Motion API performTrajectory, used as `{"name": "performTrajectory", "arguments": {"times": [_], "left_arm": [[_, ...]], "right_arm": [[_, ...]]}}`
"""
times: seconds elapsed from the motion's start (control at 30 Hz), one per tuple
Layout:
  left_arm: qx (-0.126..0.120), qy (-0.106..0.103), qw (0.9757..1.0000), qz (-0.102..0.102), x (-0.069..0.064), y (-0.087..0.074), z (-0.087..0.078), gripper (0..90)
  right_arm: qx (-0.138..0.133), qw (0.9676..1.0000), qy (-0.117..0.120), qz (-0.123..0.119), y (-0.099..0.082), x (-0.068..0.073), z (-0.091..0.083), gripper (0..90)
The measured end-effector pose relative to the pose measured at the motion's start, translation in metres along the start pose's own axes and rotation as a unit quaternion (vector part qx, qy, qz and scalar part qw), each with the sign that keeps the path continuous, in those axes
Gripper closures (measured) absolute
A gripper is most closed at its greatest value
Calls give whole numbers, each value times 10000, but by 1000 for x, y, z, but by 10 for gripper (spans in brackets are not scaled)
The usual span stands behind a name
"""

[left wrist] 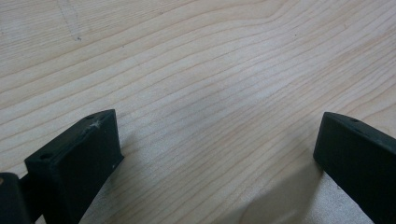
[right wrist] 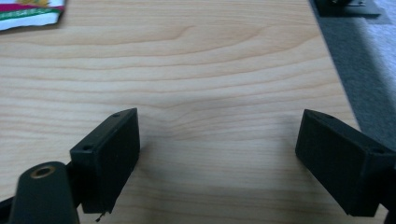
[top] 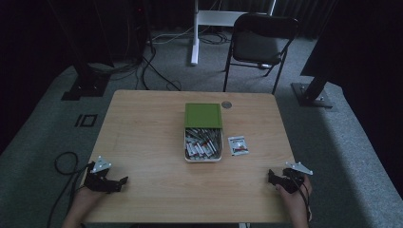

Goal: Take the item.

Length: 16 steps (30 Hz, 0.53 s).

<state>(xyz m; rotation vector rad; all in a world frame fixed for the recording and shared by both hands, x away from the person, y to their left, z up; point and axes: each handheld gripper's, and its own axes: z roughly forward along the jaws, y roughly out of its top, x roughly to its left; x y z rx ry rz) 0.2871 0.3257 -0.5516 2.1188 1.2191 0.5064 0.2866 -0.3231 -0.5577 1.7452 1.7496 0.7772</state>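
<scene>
A white tray (top: 186, 156) full of small sachets sits at the table's middle, with a green lid (top: 203, 115) lying over its far half. One loose sachet (top: 238, 145) lies flat just right of the tray, and its corner (right wrist: 28, 11) appears at the top left of the right gripper view. My left gripper (top: 122, 182) rests on the near left of the table, jaws wide apart over bare wood (left wrist: 219, 135). My right gripper (top: 271, 175) rests at the near right edge, open too, nothing between its jaws (right wrist: 217, 140).
A small round metal cap (top: 226, 104) is set in the table (top: 142, 137) near its far edge. A black folding chair (top: 259, 42) and a white stand (top: 195, 33) are beyond the table. Cables run over the grey floor at left.
</scene>
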Motion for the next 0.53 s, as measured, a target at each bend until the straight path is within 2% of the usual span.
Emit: {"name": "performTrajectory", "arguments": {"times": [0.53], "left_arm": [[0, 0, 10000, -2, 0, 0, 0, 15]], "right_arm": [[10, 10000, 46, -38, 0, 1, 0, 130]]}}
